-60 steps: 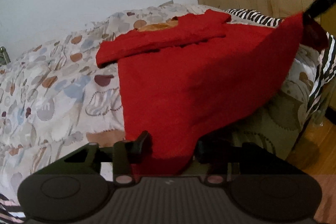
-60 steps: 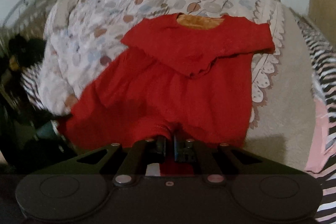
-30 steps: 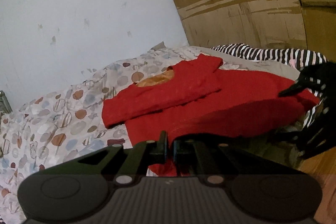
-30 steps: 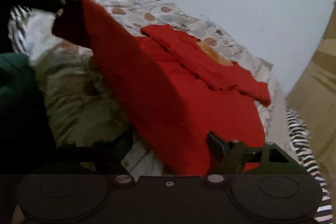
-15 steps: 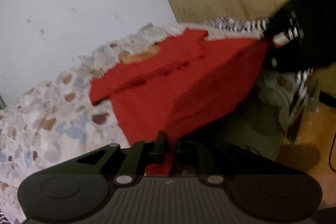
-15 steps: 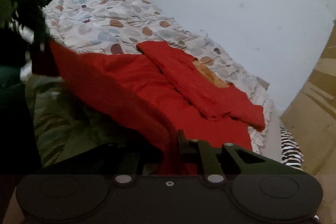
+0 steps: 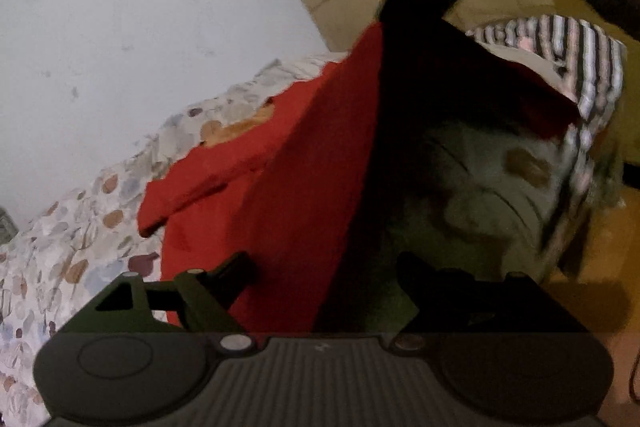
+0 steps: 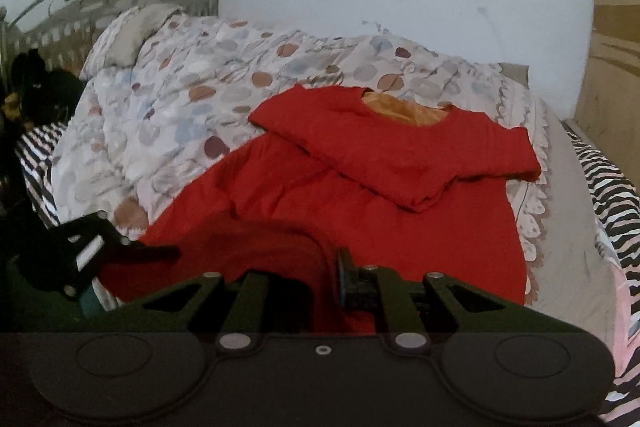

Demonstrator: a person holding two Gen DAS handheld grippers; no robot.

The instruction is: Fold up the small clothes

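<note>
Red garment (image 8: 360, 195) spread on the bed, its sleeves folded across the chest.

Its near hem is lifted off the patterned quilt (image 8: 208, 83). The right gripper (image 8: 320, 279) has its jaws pinched on a fold of the hem. The left gripper (image 7: 320, 267) stands wide apart, cloth draped between the jaws; the left view is blurred and dark on its right.

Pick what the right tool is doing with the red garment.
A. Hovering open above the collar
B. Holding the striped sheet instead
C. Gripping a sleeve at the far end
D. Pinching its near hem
D. In the right wrist view the right tool has its fingers closed on the bunched near hem of the red garment, which lies on the patterned duvet with its sleeves folded across the chest.
</note>
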